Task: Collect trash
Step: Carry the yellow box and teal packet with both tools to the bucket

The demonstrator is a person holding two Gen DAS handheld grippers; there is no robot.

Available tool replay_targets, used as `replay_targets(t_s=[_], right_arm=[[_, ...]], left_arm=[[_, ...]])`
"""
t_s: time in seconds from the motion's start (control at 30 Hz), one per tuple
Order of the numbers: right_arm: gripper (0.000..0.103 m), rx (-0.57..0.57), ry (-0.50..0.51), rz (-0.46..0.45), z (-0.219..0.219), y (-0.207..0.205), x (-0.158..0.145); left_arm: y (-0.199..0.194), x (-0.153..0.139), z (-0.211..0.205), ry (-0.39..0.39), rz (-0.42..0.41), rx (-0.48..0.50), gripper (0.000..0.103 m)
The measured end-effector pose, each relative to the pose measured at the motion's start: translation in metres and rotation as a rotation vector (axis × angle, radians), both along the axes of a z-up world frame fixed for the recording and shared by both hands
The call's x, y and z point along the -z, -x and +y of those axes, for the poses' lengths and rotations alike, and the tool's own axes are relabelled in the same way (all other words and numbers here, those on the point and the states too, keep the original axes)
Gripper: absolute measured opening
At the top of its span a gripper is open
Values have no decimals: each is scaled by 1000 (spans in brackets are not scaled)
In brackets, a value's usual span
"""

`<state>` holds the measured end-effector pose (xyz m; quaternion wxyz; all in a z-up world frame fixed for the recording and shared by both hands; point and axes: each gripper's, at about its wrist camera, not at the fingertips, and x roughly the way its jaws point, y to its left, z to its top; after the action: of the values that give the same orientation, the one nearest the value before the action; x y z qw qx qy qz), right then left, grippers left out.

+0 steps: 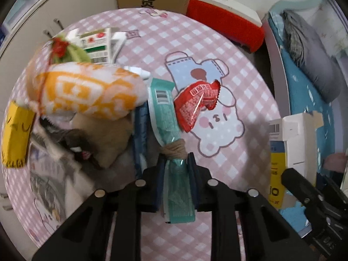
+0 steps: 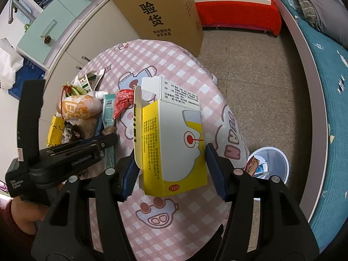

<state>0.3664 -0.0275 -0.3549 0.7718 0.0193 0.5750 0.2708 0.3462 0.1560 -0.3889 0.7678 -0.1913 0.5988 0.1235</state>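
Observation:
My left gripper [image 1: 175,163] is shut on a teal wrapper [image 1: 166,111] tied with brown string, held over the pink checked table [image 1: 243,87]. A red snack wrapper [image 1: 195,104] lies just right of it. My right gripper [image 2: 169,161] is shut on an open yellow and white medicine box [image 2: 171,143] above the table's right side; the box also shows in the left wrist view [image 1: 291,148]. The left gripper and teal wrapper [image 2: 108,106] show at the left of the right wrist view.
A heap of toys and packets, with an orange and white plush [image 1: 87,89], a yellow bag [image 1: 16,137] and green and white cartons [image 1: 97,43], fills the table's left. A white bin [image 2: 269,163] with trash stands on the floor right of the table. A cardboard box [image 2: 161,10] stands behind.

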Motion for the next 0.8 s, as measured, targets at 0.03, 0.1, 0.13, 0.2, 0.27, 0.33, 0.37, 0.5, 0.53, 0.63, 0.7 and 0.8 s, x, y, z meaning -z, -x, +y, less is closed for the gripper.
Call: replay_targets(t_s=[0.03,0.1,0.13,0.2,0.27,0.33,0.37,0.5,0.53,0.63,0.7,0.8], right_arm=[[57,0,-4,2,0,0,-2],[57,0,-12,4,0,2,-6],[57,-2,-14,2,0,3,-9],[57,-6,-22,-3,1,5,-16],[57,-5,-32,-5,0,8,-22],[57,2,-43,-8,-5,9,-29],[57,8,-50,-9,-8,10,-33],[57,47,-65,-29,-31,12,-49],[57,61,-62,-36,-41,13,-54],[57,119,-45,-50,-79,16,-61],[57,156,-34,-52,-100,18,-62],[58,225,-12,-56,-138,19,-63]], left_arm=[[4,-5,2,19,-16,-9,20],[12,-17,5,35,-45,-20,20],[16,-23,5,34,-55,-24,20],[21,-40,5,43,-93,-36,20],[26,-59,0,52,-130,-31,20],[30,-72,-4,64,-154,-12,20],[33,-81,-9,67,-172,-4,20],[33,-105,-33,86,-223,43,20],[34,-110,-40,84,-230,61,20],[28,-119,-65,100,-248,118,20],[26,-125,-87,101,-256,162,20],[20,-129,-116,108,-257,222,20]])
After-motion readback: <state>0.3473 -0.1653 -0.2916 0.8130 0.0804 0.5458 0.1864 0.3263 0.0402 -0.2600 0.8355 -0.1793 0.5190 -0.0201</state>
